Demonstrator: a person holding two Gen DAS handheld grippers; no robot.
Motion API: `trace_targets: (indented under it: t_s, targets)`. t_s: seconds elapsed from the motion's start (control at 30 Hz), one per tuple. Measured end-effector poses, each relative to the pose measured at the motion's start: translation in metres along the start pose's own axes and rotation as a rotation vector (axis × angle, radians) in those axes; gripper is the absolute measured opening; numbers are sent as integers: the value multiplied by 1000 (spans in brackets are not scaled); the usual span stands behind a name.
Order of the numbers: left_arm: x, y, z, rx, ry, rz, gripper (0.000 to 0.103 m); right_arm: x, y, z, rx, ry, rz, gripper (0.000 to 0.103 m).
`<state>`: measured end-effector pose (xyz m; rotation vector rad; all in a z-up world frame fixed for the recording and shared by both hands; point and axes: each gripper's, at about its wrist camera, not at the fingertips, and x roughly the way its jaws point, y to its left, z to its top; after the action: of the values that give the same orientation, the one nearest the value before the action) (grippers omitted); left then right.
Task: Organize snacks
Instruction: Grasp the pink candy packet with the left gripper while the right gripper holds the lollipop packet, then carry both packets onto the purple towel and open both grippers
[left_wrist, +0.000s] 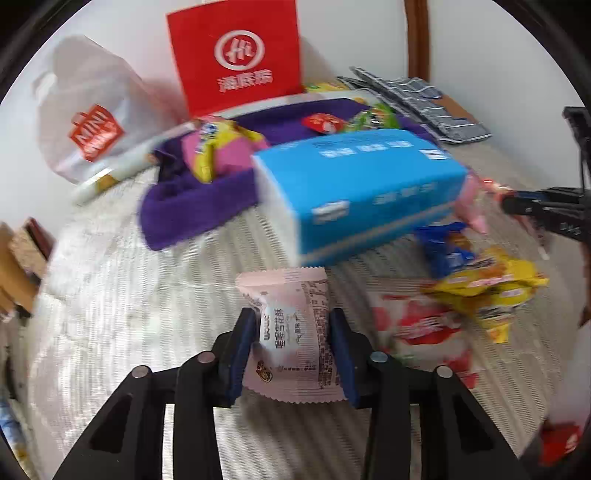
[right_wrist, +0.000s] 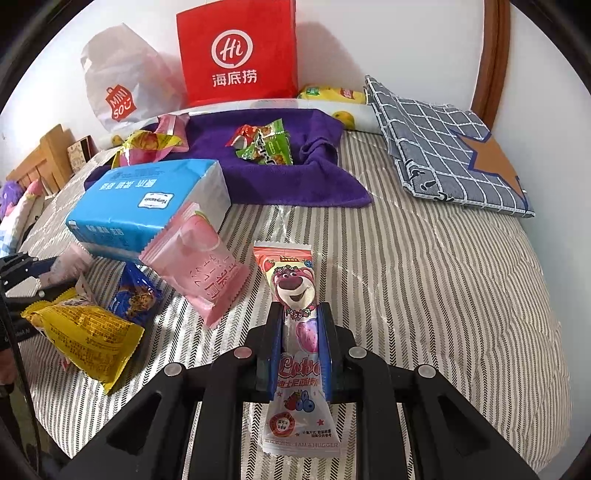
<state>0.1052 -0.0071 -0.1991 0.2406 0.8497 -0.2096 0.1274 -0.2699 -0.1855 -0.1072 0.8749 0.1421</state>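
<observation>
My left gripper (left_wrist: 291, 321) is shut on a pale pink snack packet (left_wrist: 291, 328) and holds it above the striped bed. My right gripper (right_wrist: 298, 314) is shut on a pink bear-print snack packet (right_wrist: 295, 332), also above the bed. A purple towel (left_wrist: 199, 199) (right_wrist: 280, 177) lies at the back with several snacks on it: green and red packets (right_wrist: 264, 142), pink and yellow ones (left_wrist: 221, 147). Loose snacks lie by the blue tissue pack (left_wrist: 354, 192) (right_wrist: 147, 206): a yellow bag (right_wrist: 85, 332), a blue packet (right_wrist: 135, 295), a pink packet (right_wrist: 199, 266).
A red paper bag (right_wrist: 236, 51) and a white Miniso bag (right_wrist: 118, 81) lean on the wall behind the towel. A folded grey checked cloth (right_wrist: 443, 147) lies at the right. The left gripper shows at the left edge of the right wrist view (right_wrist: 26, 273). A wooden headboard (right_wrist: 44, 158) stands at the far left.
</observation>
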Motion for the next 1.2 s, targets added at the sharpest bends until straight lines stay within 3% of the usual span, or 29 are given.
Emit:
trace_targets:
  t_s: [0.13, 0.3, 0.7, 1.07, 1.2]
  targets:
    - [0, 19, -2, -40, 7, 35, 37, 1, -1, -2, 12, -5, 1, 18]
    - [7, 37, -4, -147, 11, 28, 40, 11, -2, -5, 35, 9, 4, 18]
    - [6, 48, -4, -234, 2, -27, 34, 4, -3, -4, 66, -29, 0, 18]
    - [-26, 76, 32, -308, -97, -70, 34, -28, -4, 57, 67, -156, -4, 18]
    - [-32, 79, 54, -306, -136, -52, 34, -31, 7, 84, 60, -198, 18, 18]
